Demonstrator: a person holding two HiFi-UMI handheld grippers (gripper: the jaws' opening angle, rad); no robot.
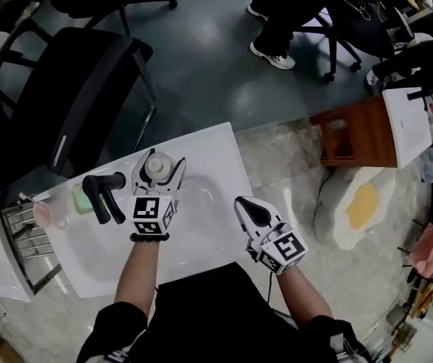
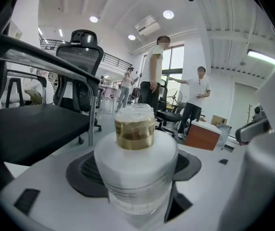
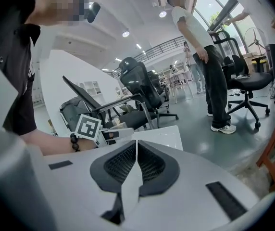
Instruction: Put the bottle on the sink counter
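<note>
Left gripper [image 1: 160,160] is clamped on the bottle [image 2: 136,150]: its own view shows both dark pads wide apart with the bottle's body filling the gap, upright, the gold neck band and clear cap on top. From the head view the bottle sits over the white sink counter [image 1: 218,151], at the far side of the basin [image 1: 195,203] and just beside the black faucet [image 1: 103,196]. Whether its base already touches the counter cannot be read from any view. Right gripper [image 1: 244,206] has its jaws pressed together with nothing between them; it hovers near the counter's front edge, well apart from the bottle, and takes no part in the hold. Judged step: final carry and set-down, the placing not yet confirmed. Next move, as I read it: lower the bottle straight down onto a flat part of the counter rim, keeping it vertical and clear of the faucet spout and of the basin's slope, then open the jaws only once the base is seated. Risk noted: the bottle looks tall with a narrow neck, so a tilted release or a landing on the curved basin lip could tip it.
</note>
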